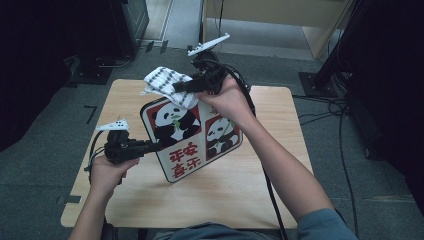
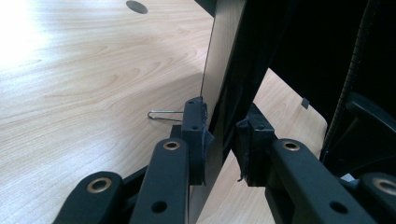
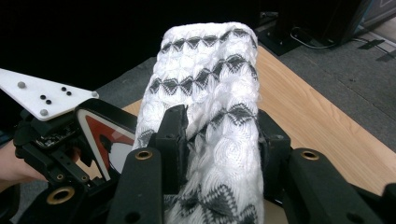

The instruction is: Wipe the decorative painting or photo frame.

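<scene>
A rounded-corner panda board (image 1: 192,135) is held tilted above the middle of the counter (image 1: 240,195), clear of its surface. Its face shows two pandas on red panels and red characters on white. A white cloth (image 1: 167,85) with grey zigzag stripes lies bunched against the board's upper far corner, toward the counter's far edge.

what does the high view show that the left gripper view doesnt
High view alone: the panda pictures and red characters on the board's face, the white and grey cloth in the right gripper at the board's top edge, and both of the person's forearms.

Left gripper view alone: the board edge-on between the left gripper's jaws, and a thin wire loop above the table.

Shared: the board, the left gripper and the wooden table.
</scene>
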